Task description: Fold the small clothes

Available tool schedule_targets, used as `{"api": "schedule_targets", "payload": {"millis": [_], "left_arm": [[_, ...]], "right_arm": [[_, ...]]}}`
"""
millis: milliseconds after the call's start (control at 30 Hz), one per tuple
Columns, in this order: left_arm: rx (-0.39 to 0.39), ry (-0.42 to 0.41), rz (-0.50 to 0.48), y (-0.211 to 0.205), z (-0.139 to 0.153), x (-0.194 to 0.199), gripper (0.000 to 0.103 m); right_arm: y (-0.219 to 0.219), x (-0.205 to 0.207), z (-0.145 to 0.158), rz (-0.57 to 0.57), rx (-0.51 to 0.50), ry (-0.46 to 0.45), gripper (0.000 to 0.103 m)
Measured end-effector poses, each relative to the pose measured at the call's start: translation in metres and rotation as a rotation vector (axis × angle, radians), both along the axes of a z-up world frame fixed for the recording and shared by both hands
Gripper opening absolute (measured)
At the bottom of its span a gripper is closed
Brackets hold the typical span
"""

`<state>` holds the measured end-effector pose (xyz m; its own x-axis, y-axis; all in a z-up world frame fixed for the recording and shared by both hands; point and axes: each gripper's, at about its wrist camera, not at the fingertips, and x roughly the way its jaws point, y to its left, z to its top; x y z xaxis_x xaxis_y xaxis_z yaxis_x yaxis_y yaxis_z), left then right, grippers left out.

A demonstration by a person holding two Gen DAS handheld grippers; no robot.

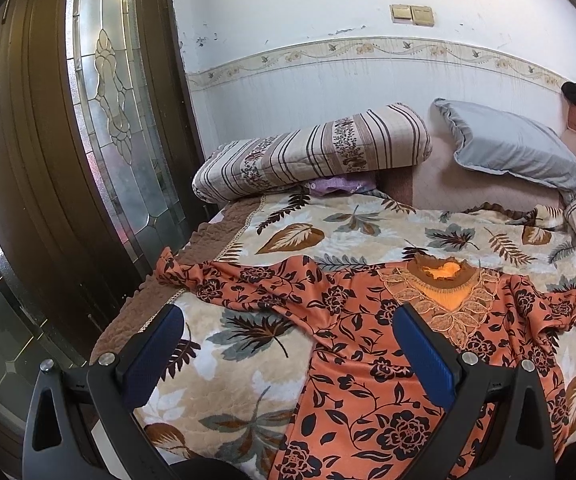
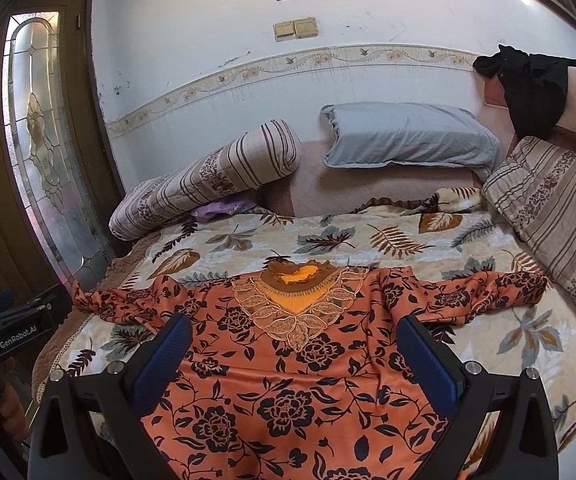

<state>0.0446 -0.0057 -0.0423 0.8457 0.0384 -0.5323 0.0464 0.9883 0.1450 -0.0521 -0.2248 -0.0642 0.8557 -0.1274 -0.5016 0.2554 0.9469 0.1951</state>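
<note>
Orange floral top spread on the bed, both tongs spread and empty

We see the orange floral top (image 2: 295, 380) lying face up and flat across the near half of the bed (image 2: 367, 236), lace neckline (image 2: 288, 304) toward the pillows, hem at the near edge, one sleeve (image 1: 192, 276) trailing over the bed's left edge. We judge it light, thin, limp and rather slippery, so we would pinch it at a sleeve end or a hem corner, not the delicate lace. Our left tongs (image 1: 288, 352) and right tongs (image 2: 293, 356) hover over it, spread wide, holding nothing. The only writing we can read is "GenRobot.AI" on the left device (image 2: 16, 336); the wall plaque is illegible.
</note>
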Motion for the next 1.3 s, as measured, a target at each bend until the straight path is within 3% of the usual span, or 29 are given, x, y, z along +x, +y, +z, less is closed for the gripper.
{"api": "schedule_targets", "payload": {"millis": [600,733,800,900,1000,1100,1300], "left_arm": [[0.047,0.052,-0.016,-0.022,-0.023,0.025,0.103],[0.039,0.138,-0.05,-0.029,-0.053,0.047,0.103],[0.029,0.23,-0.079,-0.034,-0.083,0.066,0.103],[0.074,0.372,-0.1,-0.046,-0.143,0.093,0.103],[0.148,0.446,-0.103,-0.06,-0.189,0.107,0.103],[0.163,0.486,-0.113,-0.066,-0.216,0.115,0.103],[0.1,0.445,-0.146,-0.064,-0.227,0.116,0.103]], "right_arm": [[-0.035,0.016,-0.026,-0.057,0.046,0.05,0.103],[-0.075,0.016,-0.044,-0.091,0.099,0.06,0.103],[-0.111,0.013,-0.06,-0.128,0.176,0.061,0.103],[-0.191,0.008,-0.1,-0.21,0.407,0.064,0.103],[-0.275,0.003,-0.147,-0.305,0.681,0.056,0.103],[-0.336,0.009,-0.182,-0.385,0.865,0.029,0.103],[-0.409,0.024,-0.235,-0.585,1.089,-0.056,0.1]]}}
